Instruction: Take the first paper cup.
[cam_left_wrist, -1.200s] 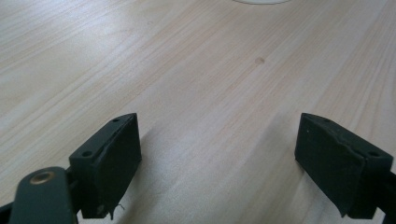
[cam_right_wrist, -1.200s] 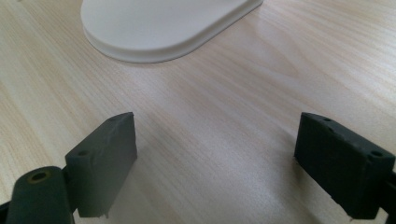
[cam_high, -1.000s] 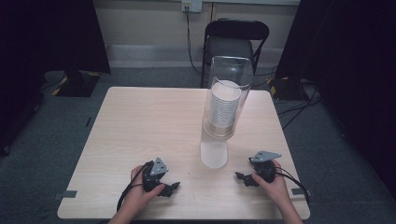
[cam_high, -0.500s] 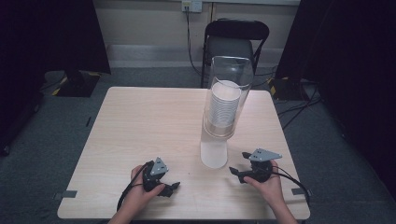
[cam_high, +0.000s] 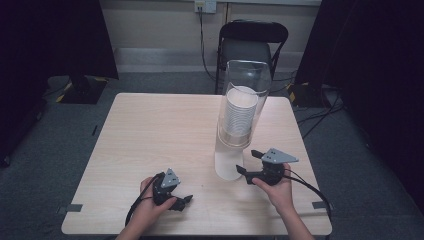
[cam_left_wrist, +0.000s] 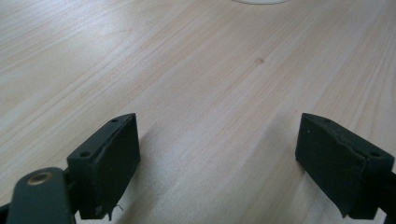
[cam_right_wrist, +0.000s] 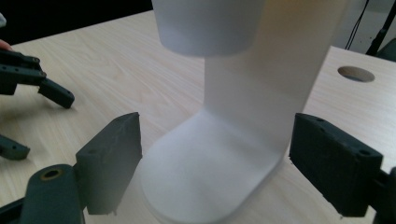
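A cup dispenser stands right of the table's middle: a clear tube (cam_high: 243, 100) with a stack of white cups (cam_high: 239, 112) on a white stand (cam_high: 227, 160). My right gripper (cam_high: 248, 162) is lifted off the table just right of that stand and points at it. Its jaws are open and have just been opening slightly again after narrowing. In the right gripper view the stand (cam_right_wrist: 233, 140) rises just ahead between them, untouched, with the lowest cup (cam_right_wrist: 205, 28) above. My left gripper (cam_high: 185, 202) rests on the table near the front edge, open (cam_left_wrist: 217, 135) over bare wood.
The light wooden table (cam_high: 150, 130) has a round hole (cam_right_wrist: 356, 73) near its far right side. A black chair (cam_high: 252, 45) stands behind the table. Cables lie on the floor (cam_high: 320, 115) to the right. The left gripper (cam_right_wrist: 42, 93) lies left of the stand.
My right gripper has risen off the table and moved left, closer to the dispenser's stand. The left gripper and the dispenser have stayed put.
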